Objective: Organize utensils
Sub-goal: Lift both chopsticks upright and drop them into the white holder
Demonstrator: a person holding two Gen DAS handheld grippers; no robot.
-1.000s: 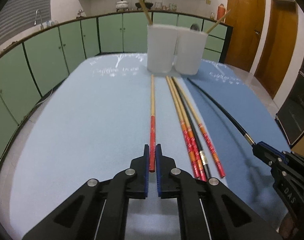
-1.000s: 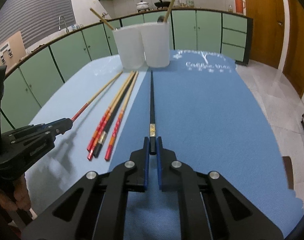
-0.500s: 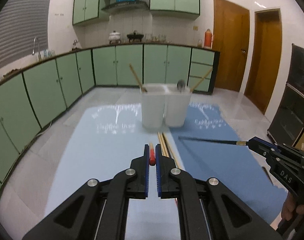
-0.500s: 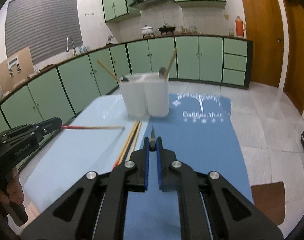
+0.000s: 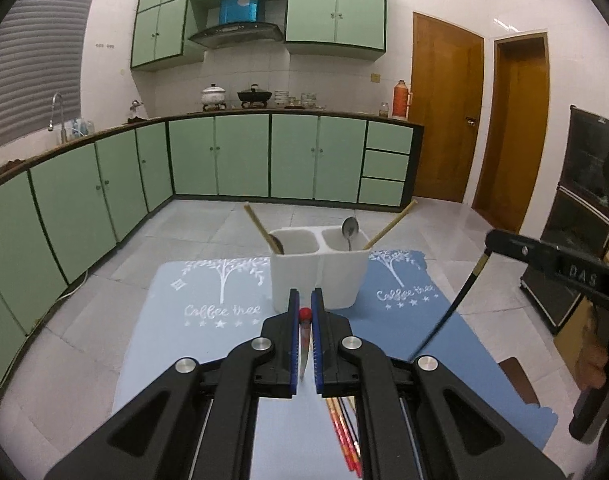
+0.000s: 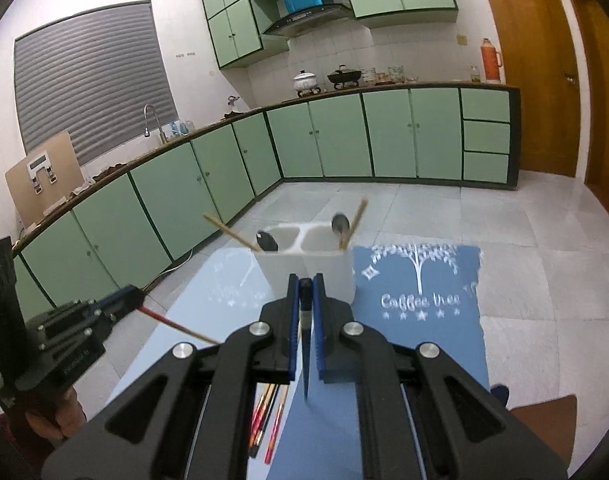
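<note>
Now you've lifted both chopsticks off the bench: your left tool (image 5: 305,316) pinches the red-ended chopstick (image 5: 305,314), your right tool (image 6: 305,292) the black chopstick (image 6: 305,344). Both hang mid-frame before the white holder (image 5: 318,280), ready for dropping in; spare chopsticks (image 6: 270,416) remain below.

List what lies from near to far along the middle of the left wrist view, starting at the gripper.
left gripper, shut on a red-ended chopstick → white two-compartment holder on the mats → bare floor tiles → green base cabinets → counter with a white pot.
</note>
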